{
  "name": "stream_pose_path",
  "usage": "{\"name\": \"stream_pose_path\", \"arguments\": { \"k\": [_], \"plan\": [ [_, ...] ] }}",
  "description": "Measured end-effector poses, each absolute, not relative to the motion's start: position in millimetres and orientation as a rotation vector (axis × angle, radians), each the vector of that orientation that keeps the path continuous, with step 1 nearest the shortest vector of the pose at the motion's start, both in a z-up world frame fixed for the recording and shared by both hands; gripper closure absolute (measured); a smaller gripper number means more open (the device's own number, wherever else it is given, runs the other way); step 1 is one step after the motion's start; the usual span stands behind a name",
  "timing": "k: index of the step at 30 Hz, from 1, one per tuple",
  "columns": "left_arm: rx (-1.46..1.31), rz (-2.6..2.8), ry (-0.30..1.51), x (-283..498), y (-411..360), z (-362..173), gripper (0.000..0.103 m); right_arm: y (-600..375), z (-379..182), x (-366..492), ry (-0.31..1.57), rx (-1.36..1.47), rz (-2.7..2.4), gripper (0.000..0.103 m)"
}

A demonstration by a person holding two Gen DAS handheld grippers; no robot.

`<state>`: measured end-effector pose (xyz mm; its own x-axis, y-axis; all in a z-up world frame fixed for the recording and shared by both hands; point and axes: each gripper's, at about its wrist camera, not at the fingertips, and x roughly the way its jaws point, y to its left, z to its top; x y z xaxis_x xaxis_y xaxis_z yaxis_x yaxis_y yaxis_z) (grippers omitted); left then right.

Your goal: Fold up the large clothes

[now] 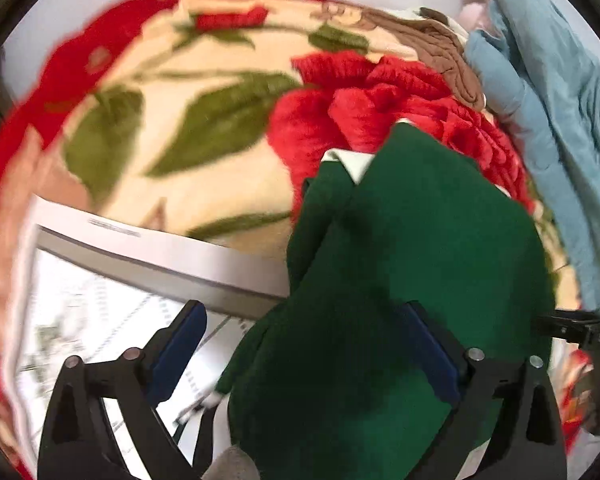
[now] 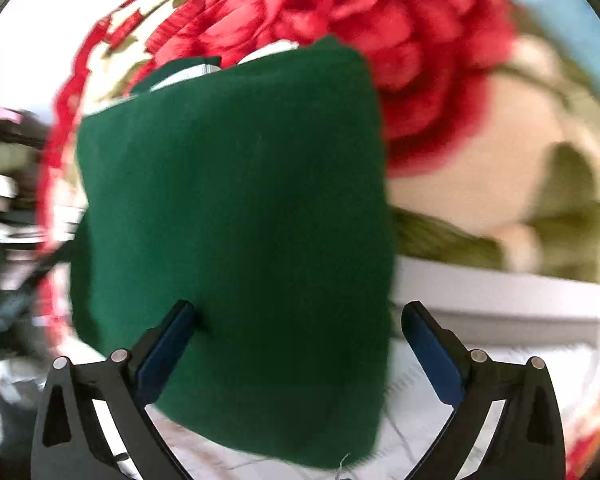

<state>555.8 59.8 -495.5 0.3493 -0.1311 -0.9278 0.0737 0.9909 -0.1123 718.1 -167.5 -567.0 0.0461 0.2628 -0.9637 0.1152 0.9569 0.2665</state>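
Observation:
A dark green garment (image 1: pixel 400 280) with a white collar edge (image 1: pixel 352 160) lies bunched over a white mat (image 1: pixel 112 320) and a floral blanket (image 1: pixel 204 80). In the right wrist view the green garment (image 2: pixel 236 208) looks folded into a thick block. My left gripper (image 1: pixel 304 316) is open, its jaws wide apart, with the green cloth lying between and under them. My right gripper (image 2: pixel 300 316) is also open, its jaws wide either side of the garment's near edge. Both views are blurred by motion.
A red, cream and green floral blanket (image 2: pixel 440 60) covers the surface. A light blue cloth (image 1: pixel 548 100) is heaped at the far right. A white printed mat (image 2: pixel 480 380) lies under the garment. The other gripper's black frame (image 1: pixel 580 328) shows at the right edge.

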Motion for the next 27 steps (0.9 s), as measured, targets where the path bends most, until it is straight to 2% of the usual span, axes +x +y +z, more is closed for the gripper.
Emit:
{"name": "stream_pose_path", "arguments": {
  "k": [6,11,27],
  "plan": [
    [0.042,-0.020,1.138,502,40,-443,0.003,-101,-486,667,1.410,0.106,-0.095,0.000],
    [0.079,0.000,1.094,470,22,-391,0.003,-95,-423,593,1.317,0.049,-0.169,0.000],
    [0.072,0.002,0.925,305,14,-173,0.003,-40,-126,378,1.048,0.019,-0.258,0.000]
  ]
}}
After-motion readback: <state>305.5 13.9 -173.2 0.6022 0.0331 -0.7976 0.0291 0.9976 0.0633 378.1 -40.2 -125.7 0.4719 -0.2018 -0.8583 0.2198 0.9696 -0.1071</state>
